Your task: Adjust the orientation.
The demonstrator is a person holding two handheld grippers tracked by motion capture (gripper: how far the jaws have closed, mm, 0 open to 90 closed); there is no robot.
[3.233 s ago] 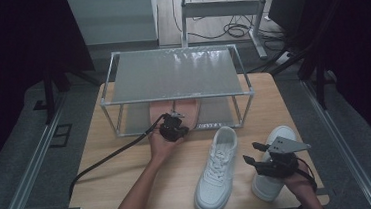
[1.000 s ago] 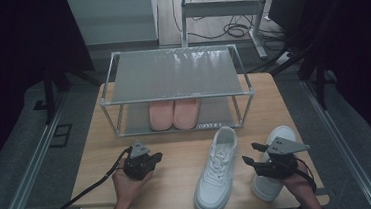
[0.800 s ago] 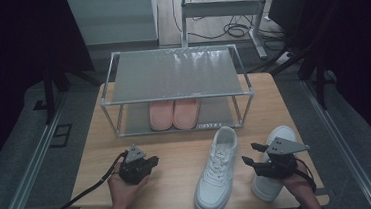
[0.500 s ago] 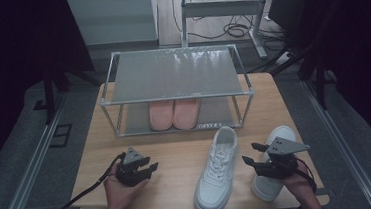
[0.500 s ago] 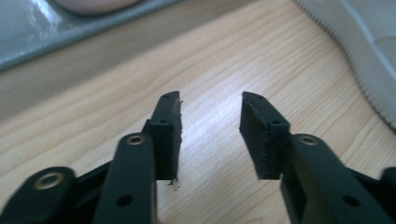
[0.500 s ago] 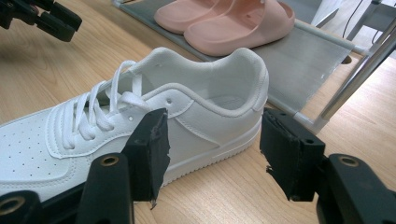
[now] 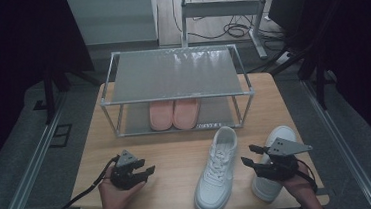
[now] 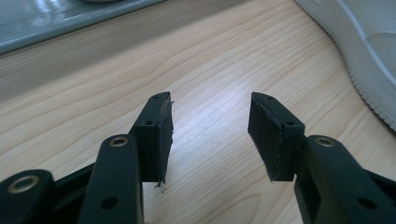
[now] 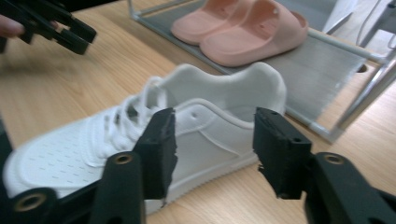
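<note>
Withdrawn from the rack (image 7: 174, 88) to the near left of the bench (image 7: 177, 150) since the earlier frame: left tool (image 7: 141, 174), jaws apart, nothing held, bare wood between them in the left gripper view. Unmoved: right tool (image 7: 252, 160), jaws apart, nothing held. Pink slippers (image 7: 174, 114) are seen on the rack's lower shelf. Left sneaker (image 7: 217, 169) is laid on the bench between the tools, long axis near to far, heel toward the rack, toe toward the near edge. Right sneaker (image 7: 274, 168) is partly covered by the right tool. In the right gripper view the left sneaker (image 9: 187, 130) is framed side-on just ahead of the jaws; the right tool is judged the nearer.
</note>
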